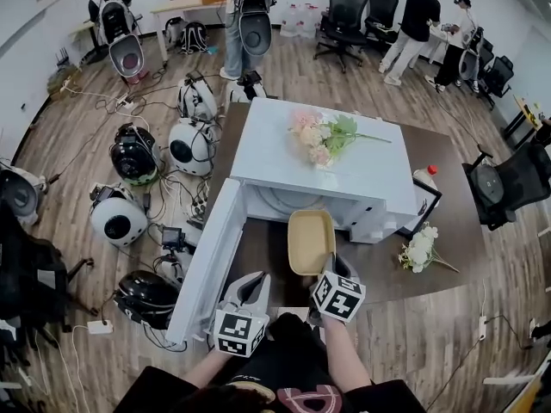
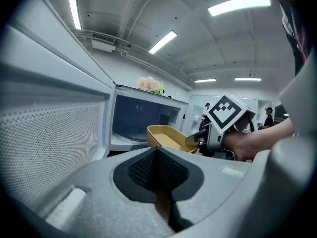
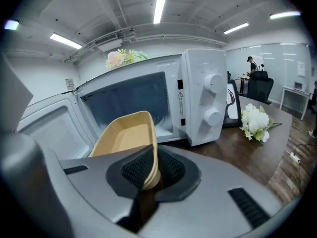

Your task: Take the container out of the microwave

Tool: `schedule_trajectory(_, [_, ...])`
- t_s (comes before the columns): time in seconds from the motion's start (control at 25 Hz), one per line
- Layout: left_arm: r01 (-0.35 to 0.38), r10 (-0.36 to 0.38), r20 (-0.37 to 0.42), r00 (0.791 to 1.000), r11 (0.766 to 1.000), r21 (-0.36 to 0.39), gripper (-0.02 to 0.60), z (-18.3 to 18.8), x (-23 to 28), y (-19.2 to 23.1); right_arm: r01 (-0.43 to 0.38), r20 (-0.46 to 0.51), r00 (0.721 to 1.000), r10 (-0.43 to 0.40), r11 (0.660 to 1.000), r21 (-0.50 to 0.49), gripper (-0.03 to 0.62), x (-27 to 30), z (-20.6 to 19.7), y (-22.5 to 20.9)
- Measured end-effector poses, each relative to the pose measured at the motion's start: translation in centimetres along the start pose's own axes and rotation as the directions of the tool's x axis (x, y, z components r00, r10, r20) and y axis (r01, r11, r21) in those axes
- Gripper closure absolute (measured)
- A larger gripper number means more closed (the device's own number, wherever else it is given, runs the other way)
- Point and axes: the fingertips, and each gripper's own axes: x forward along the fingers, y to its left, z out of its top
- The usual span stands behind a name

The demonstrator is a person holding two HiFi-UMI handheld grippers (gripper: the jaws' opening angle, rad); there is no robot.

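Container (image 1: 311, 241) (image 2: 168, 137) (image 3: 126, 135): shallow tan tray, rectangular with rounded corners, smooth plain inside, slightly flared rim. It is off any surface, held just in front of the open cavity of the white microwave (image 1: 275, 157) (image 2: 143, 118) (image 3: 203, 103), over the dark table (image 1: 448, 188), long side running toward the cavity.

The right gripper (image 1: 331, 265) (image 3: 148, 170) has its jaws clamped on the near short wall of the tray, one pad inside and one outside. The left gripper (image 1: 250, 280) (image 2: 157, 165) has its jaws together, with nothing between them.

Hard to read:
- The tray's near end is covered by the right gripper in the head view, and its underside shows in no view.
- It cannot be told whether the far end has fully cleared the cavity mouth.
- The cavity itself is dim.
- Both forearms are cut off at the bottom edge of the head view.

Pose:
- The right hand (image 2: 247, 145) reaches forward, its gripper tilted down toward the microwave.
- The left gripper sits lower left, close beside the inner face of the swung-open door (image 1: 207, 265) (image 2: 49, 133) (image 3: 47, 128). It is nearly level, aimed at the cavity and well clear of the tray.
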Motion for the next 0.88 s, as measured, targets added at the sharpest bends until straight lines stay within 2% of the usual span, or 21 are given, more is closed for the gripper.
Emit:
schedule_trajectory(0.48, [0.046,-0.046,-0.013,0.999,0.999,-0.012,0.572,-1.1,-1.7,-0.5,0.021,0.038,0.999,-0.022,1.0,0.019,0.562,-3.9,-2.8,-0.1])
schedule_trajectory(0.88, [0.064,-0.065,-0.009,0.998,0.997,-0.03,0.572,-1.3,-2.6,-0.8,0.027,0.03,0.999,-0.028,0.999,0.023,0.56,-5.8,-4.8,0.1])
